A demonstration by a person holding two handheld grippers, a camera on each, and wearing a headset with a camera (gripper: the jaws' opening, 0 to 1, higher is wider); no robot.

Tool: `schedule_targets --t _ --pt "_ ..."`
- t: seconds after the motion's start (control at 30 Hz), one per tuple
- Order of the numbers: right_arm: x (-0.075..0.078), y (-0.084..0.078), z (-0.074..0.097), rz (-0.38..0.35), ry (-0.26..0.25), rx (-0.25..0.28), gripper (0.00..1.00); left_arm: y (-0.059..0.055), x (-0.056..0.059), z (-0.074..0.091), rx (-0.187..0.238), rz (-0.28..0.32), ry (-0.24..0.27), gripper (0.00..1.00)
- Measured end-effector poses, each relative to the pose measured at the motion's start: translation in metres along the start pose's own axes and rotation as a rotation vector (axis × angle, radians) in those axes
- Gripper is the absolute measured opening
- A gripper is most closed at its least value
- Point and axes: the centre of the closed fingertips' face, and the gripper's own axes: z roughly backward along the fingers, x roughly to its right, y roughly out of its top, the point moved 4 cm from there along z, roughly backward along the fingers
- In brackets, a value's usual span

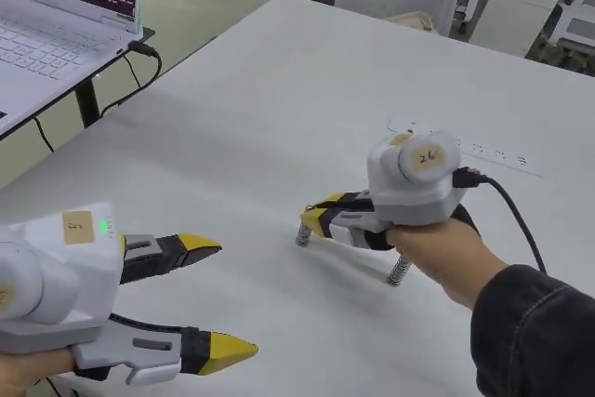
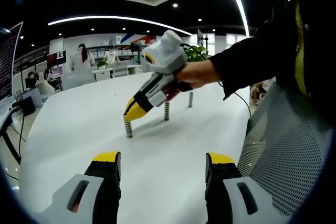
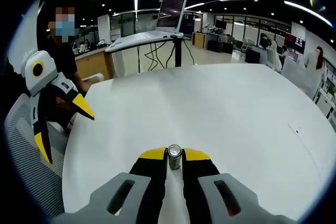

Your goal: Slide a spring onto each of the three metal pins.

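The right gripper (image 1: 314, 215) pinches narrow on a spring (image 1: 303, 235) upright on the bench (image 1: 279, 90), at two o'clock from the wide, empty left gripper (image 1: 223, 299); it looks light and bendy (liable to ping away), so best held mid-coil.

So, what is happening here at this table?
A person works with two grippers at a white table. The right gripper has its jaws closed on a spring standing upright on the table. The left gripper hovers open, holding nothing. A second spring and a third spring stand upright close by.
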Motion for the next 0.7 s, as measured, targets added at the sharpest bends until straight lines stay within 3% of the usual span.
schedule_targets --t 0.27,0.7 --pt "-0.0036 -0.0072 -0.0042 0.012 0.006 -0.030 0.08 -0.0003 0.0000 0.0002 0.003 0.003 -0.001 0.61" --pt "-0.0051 -0.0088 -0.0023 0.013 0.011 -0.032 0.09 -0.0023 0.0007 0.0007 -0.001 0.006 -0.002 0.60"
